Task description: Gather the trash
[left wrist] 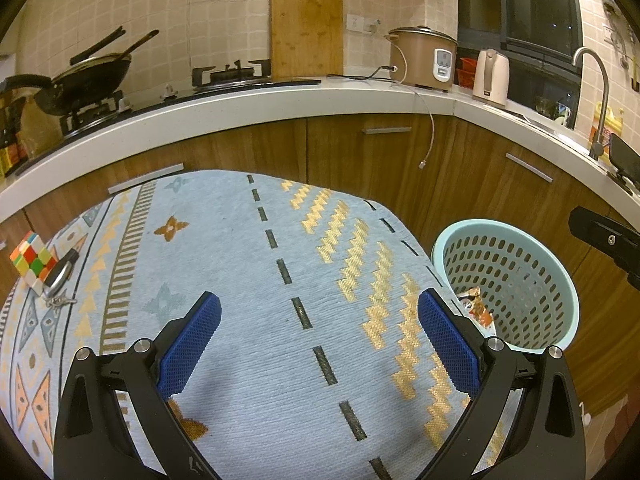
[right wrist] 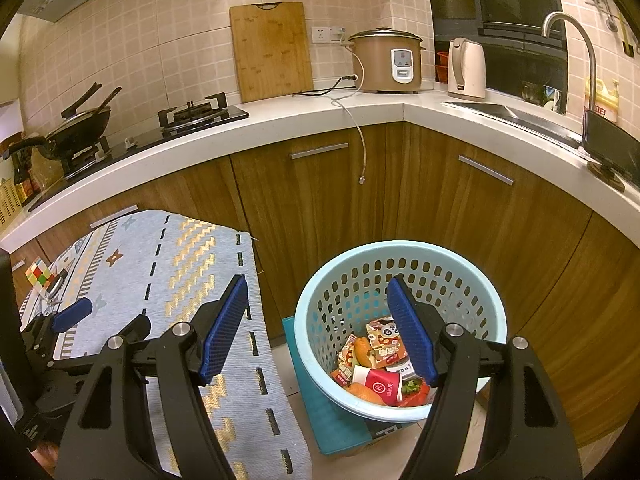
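Right wrist view: your right hand-held gripper [right wrist: 316, 326] gapes empty over the pale-blue perforated plastic basket [right wrist: 472, 280] of wrappers; left hand-held gripper [left wrist: 318, 342] gapes empty above trash-free patterned tabletop [left wrist: 240, 248]; nearly done.

The surface [left wrist: 248, 280] wears a pale blue patterned cloth with gold zigzags and dashed black lines. Off at its left end sits a Rubik's cube [left wrist: 32, 260], and touching it lies a set of keys with a black fob [left wrist: 60, 280]. Down on the tiled floor [right wrist: 288, 376], just beside the surface, a teal mat [right wrist: 332, 428] carries the light blue basket [right wrist: 400, 252].
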{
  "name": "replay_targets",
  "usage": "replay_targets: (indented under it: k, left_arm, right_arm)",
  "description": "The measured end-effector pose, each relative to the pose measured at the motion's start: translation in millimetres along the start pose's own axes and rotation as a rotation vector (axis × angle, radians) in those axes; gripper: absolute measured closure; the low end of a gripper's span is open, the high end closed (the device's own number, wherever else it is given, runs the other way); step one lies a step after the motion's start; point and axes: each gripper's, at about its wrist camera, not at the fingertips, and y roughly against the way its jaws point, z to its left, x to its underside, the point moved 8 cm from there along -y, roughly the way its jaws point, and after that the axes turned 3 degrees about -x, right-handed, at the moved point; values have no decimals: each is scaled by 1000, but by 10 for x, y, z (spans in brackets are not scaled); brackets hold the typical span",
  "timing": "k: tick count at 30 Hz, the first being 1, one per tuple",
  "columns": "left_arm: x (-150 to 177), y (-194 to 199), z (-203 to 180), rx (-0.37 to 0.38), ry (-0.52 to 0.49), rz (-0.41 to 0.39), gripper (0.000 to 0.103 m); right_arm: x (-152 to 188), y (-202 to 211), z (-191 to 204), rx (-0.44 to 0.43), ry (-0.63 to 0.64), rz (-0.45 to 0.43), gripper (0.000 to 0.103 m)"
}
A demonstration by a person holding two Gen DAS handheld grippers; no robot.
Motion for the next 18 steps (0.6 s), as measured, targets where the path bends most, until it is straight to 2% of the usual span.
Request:
replay_targets:
  k: [10,18]
  left_arm:
    - [-24,20,24,2,-6,-13,7]
    - [-72,144,94,-25,11,-18,7]
  right_arm:
    - [-26,40,49,-1,8,-8,35]
    - [-82,274,175,-11,43,-35,35]
